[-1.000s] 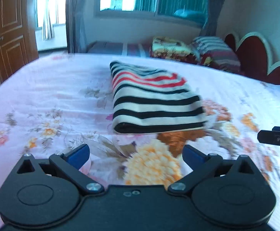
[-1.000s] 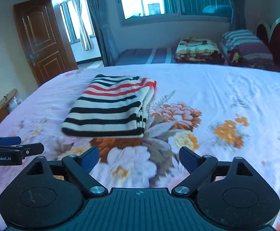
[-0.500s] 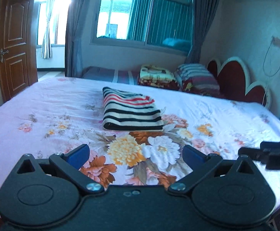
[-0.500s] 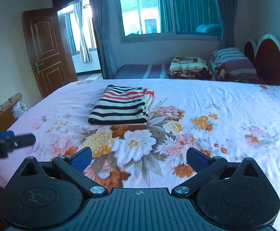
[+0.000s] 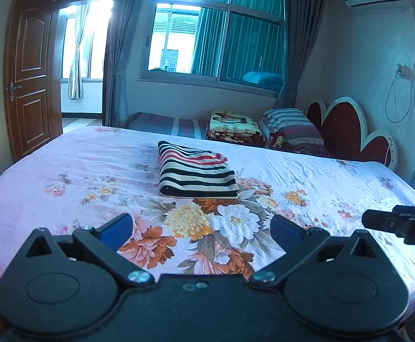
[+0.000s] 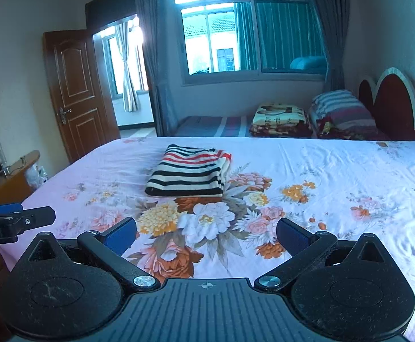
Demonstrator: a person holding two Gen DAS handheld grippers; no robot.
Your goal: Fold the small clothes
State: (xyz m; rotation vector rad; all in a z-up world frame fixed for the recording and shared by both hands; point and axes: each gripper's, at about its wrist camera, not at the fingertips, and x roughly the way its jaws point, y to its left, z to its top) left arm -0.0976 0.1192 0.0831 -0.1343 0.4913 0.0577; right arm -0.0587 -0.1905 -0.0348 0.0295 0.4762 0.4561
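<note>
Bed point(image 5: 65, 171) holds the striped garment point(image 5: 196, 175) folded mid-sheet, well apart from the 2 empty, wide-open tools, left gripper point(image 5: 201, 225) and right gripper point(image 6: 206, 232), so folding looks finished; next needs another garment.

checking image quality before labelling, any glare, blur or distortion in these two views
Left wrist view: window and doorway blown out, fisheye bends the walls, striped folded garment sharp. Right wrist view: same window glare, curved edges, garment sharp, blue cast.
</note>
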